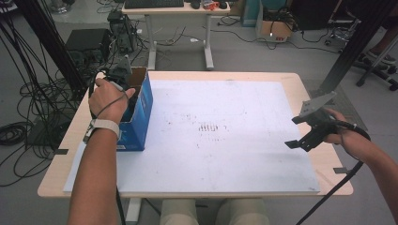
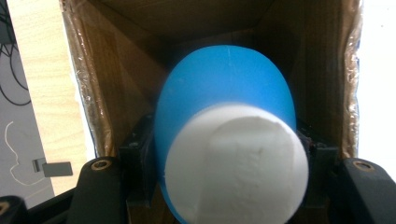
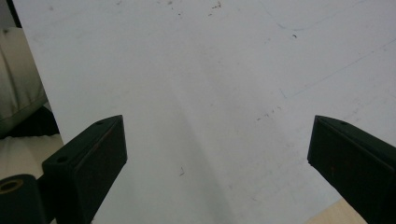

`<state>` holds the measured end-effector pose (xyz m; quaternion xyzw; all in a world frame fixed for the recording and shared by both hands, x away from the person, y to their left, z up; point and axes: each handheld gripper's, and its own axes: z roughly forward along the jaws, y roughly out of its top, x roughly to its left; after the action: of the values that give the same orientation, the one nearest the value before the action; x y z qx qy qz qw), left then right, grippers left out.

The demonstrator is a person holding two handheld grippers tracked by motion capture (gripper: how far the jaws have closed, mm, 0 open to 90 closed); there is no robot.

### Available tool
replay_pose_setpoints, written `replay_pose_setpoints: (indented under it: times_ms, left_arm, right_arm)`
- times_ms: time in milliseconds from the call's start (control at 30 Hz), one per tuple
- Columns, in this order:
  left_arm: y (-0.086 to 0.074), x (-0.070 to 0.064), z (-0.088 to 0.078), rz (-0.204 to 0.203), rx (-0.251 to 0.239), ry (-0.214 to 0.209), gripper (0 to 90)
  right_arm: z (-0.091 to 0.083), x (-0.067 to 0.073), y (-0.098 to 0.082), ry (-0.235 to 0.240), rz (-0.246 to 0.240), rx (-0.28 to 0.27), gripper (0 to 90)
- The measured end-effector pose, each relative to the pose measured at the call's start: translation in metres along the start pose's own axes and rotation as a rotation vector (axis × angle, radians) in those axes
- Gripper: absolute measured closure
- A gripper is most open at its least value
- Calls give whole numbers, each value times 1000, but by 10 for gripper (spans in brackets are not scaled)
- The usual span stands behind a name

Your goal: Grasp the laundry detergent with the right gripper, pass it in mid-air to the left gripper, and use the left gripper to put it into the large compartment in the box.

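Gripping a blue-and-white rounded plastic object [image 2: 229, 144], the left gripper [image 1: 123, 83] was clamped on it inside the open blue cardboard box [image 1: 141, 110] at the worktop's left edge. Right gripper [image 1: 305, 136] idled, jaws apart, near the right edge. Release seemingly remained.

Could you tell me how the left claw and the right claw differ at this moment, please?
The left claw is shut on a blue and white object; the right claw is open with nothing between its jaws. The left claw reaches down into the box; the right claw hangs over the white board. Both have black jaws, each held in a hand.
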<state>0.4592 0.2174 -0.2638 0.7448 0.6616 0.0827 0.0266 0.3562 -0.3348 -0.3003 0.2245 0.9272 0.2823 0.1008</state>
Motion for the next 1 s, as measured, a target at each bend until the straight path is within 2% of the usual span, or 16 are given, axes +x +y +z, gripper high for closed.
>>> replay_pose_setpoints:
  times_ms: [367, 400, 433, 533, 733, 767, 1000]
  left_arm:
    - [0, 0, 0, 2, 3, 3, 375]
    - [0, 0, 0, 1, 4, 2, 375]
    - [0, 0, 0, 1, 4, 2, 375]
    - [0, -1, 0, 3, 4, 4, 375]
    - [0, -1, 0, 7, 7, 4, 375]
    - [0, -1, 0, 9, 8, 4, 375]
    - [0, -1, 0, 8, 11, 8, 375]
  right_arm:
    - [1, 2, 2, 2, -5, -1, 48]
    - [1, 2, 3, 2, -9, 1, 48]
    - [2, -1, 3, 4, -42, -17, 48]
    - [0, 2, 3, 1, -7, -3, 48]
    - [-1, 2, 2, 0, -13, 2, 48]
    - [0, 1, 2, 1, -26, -13, 48]
    - [-1, 2, 3, 2, -15, 0, 48]
